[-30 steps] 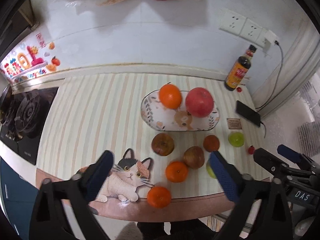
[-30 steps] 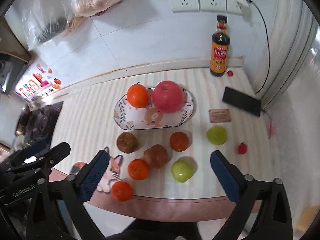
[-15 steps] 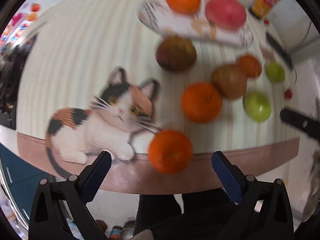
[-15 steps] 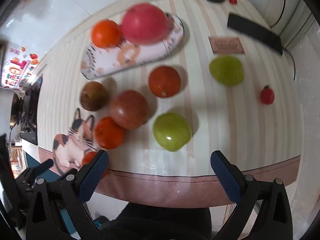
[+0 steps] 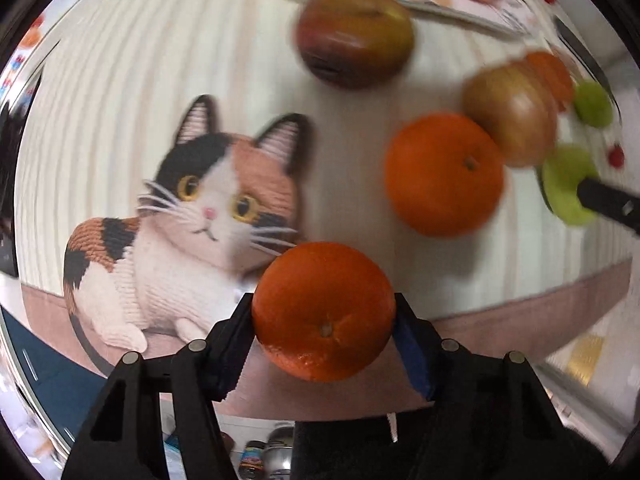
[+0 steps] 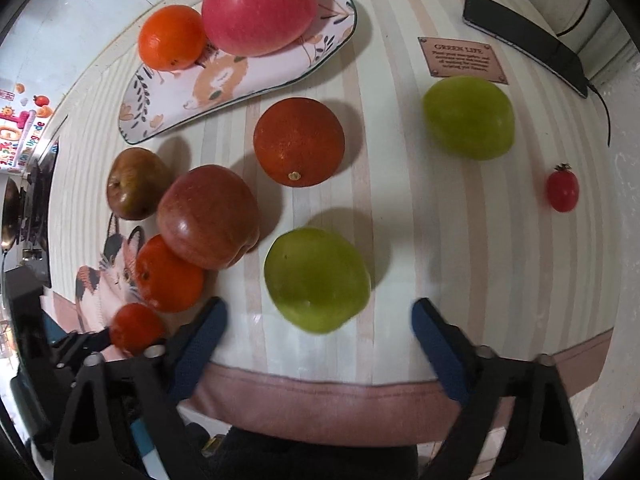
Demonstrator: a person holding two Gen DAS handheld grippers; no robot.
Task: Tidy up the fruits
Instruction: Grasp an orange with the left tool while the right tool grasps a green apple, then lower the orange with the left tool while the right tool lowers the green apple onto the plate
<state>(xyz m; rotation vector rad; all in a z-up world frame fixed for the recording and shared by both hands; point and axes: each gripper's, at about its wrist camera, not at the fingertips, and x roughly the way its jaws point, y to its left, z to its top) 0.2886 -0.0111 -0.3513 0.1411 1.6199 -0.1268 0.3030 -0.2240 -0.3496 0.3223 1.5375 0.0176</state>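
The left gripper (image 5: 324,312) has its jaws closed on a round orange tangerine (image 5: 325,311) at the front edge of the striped countertop (image 6: 400,216), beside the printed calico cat (image 5: 192,216); the right gripper (image 6: 318,320) hangs with jaws spread wide, a smooth green apple (image 6: 316,278) just ahead between its fingers. A big pink-red apple (image 6: 259,6) and another tangerine (image 6: 172,38) lie on the floral oval plate (image 6: 240,84) toward the back edge.
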